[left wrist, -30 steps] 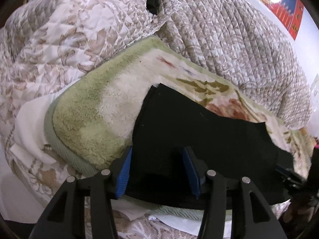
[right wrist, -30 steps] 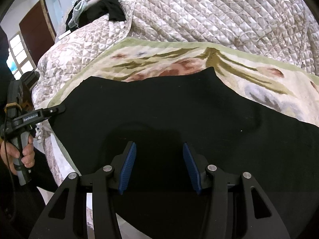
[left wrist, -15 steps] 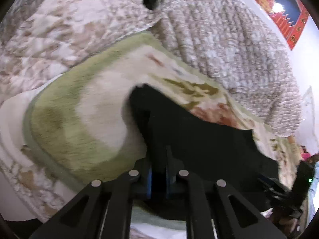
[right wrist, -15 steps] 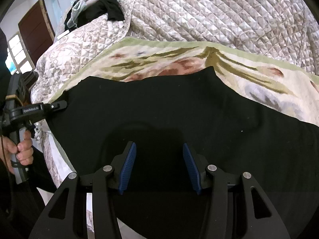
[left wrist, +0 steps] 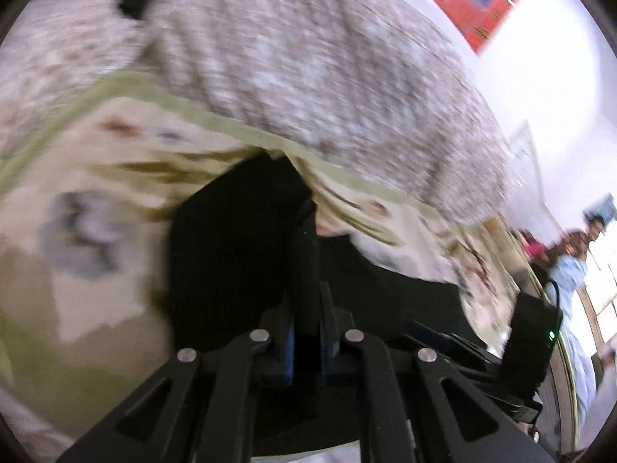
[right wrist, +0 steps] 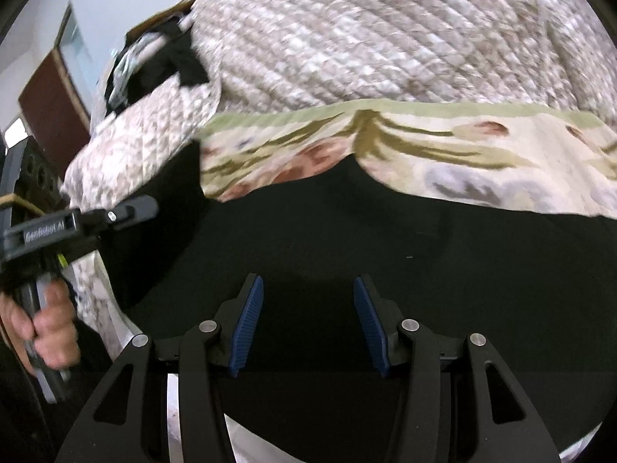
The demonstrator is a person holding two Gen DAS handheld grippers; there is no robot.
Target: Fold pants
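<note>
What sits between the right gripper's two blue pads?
Only black pants fabric, lying below the open right gripper and not pinched, on the right wrist view.

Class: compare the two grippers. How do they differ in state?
The left gripper is shut on the black pants, lifting a fold; the right gripper is open, its blue pads apart over flat cloth. Both are black, hand-held, above the same pants.

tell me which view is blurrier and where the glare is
Left wrist view: heavy motion smear over the quilt and floral blanket, white glare on the wall at right; right wrist view: sharper, black pants and right gripper crisp, only mild blur at the left hand.
</note>
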